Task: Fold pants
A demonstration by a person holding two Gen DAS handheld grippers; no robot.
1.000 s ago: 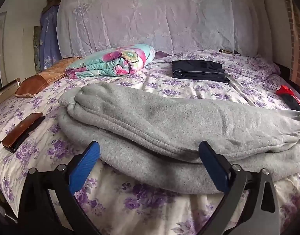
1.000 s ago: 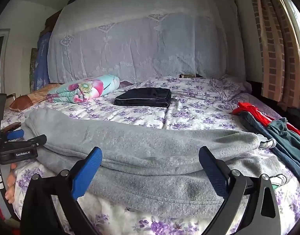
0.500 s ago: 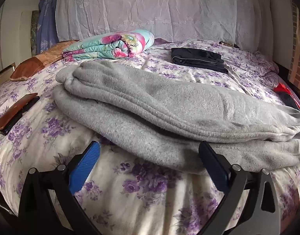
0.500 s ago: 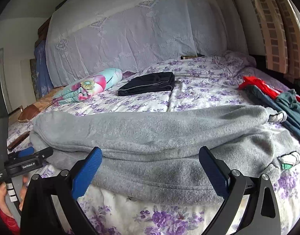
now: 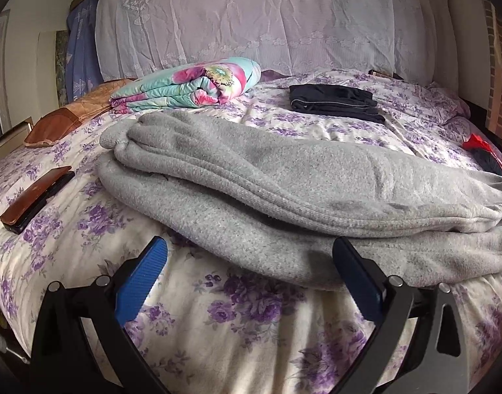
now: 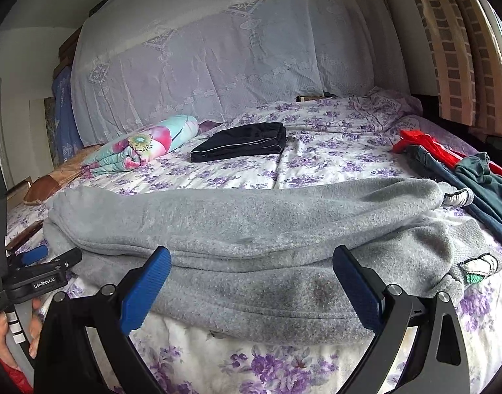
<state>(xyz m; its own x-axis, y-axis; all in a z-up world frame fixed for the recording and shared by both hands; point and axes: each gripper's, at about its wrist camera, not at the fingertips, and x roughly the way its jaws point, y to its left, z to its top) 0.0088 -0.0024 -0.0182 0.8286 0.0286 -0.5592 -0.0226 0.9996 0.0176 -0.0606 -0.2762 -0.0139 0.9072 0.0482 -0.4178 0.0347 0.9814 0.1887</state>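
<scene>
Grey fleece pants (image 5: 283,184) (image 6: 251,229) lie across the floral bedsheet, one leg laid over the other, waistband end at the right with a green tag (image 6: 474,277). My left gripper (image 5: 249,259) is open, hovering just in front of the pants' near edge toward the cuff end. In the right wrist view my right gripper (image 6: 251,269) is open over the near edge of the lower leg. The left gripper (image 6: 37,262) also shows at the far left of that view, held by a hand. Nothing sits between either pair of fingers.
A folded black garment (image 5: 333,103) (image 6: 241,146) lies farther back on the bed. A rolled floral quilt (image 5: 192,85) and brown pillow (image 5: 64,118) sit at the back left. A brown case (image 5: 34,198) lies left. Red and teal clothes (image 6: 464,170) pile at the right.
Both grippers have drawn back slightly from the pants and stay open. The pants have not moved.
</scene>
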